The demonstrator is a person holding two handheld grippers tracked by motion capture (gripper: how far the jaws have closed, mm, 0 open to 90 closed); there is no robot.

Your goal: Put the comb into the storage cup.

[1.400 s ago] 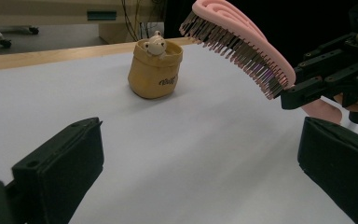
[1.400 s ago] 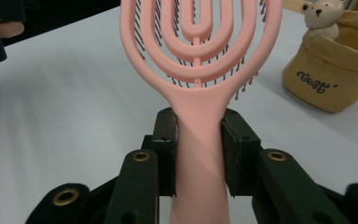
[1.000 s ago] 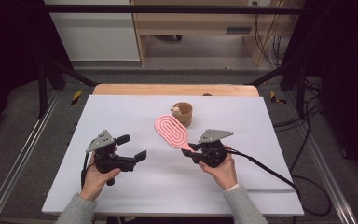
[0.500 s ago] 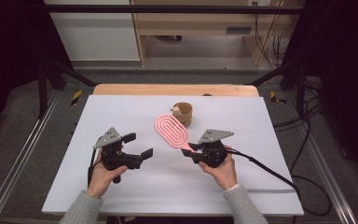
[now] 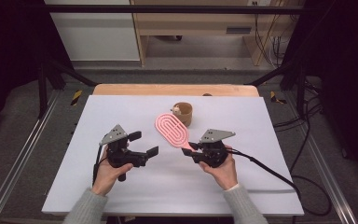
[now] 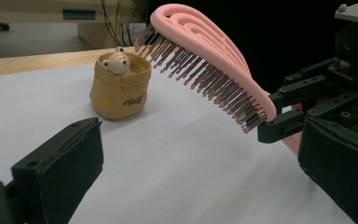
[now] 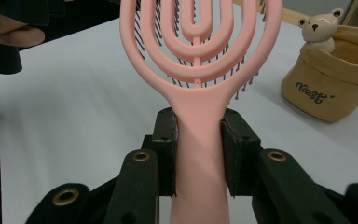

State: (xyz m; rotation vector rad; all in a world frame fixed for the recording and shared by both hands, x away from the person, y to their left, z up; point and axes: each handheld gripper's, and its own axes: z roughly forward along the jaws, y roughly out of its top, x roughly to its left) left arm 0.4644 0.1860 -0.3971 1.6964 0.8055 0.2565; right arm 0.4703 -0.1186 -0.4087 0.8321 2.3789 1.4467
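Observation:
My right gripper [image 5: 191, 148] is shut on the handle of a pink hairbrush [image 5: 171, 129], held above the table with its bristles down. In the right gripper view both pads clamp the handle of the hairbrush [image 7: 198, 56] from either side. To the left of the brush, my left gripper [image 5: 143, 143] stands open with nothing between its jaws. In the left gripper view the brush [image 6: 205, 51] hangs ahead of the left gripper [image 6: 200, 154], beyond the jaw tips. A tan pouch [image 5: 184, 113] with a small bear figure [image 5: 176, 110] in it stands just behind the brush head.
The white tabletop [image 5: 121, 112] has a wooden strip [image 5: 168, 88] along its far edge. A black cable [image 5: 270, 172] trails from the right gripper to the table's right side. Metal frame rails run along both sides of the table.
My left gripper has shifted a little to the right, toward the brush. The right gripper and the brush have stayed where they were.

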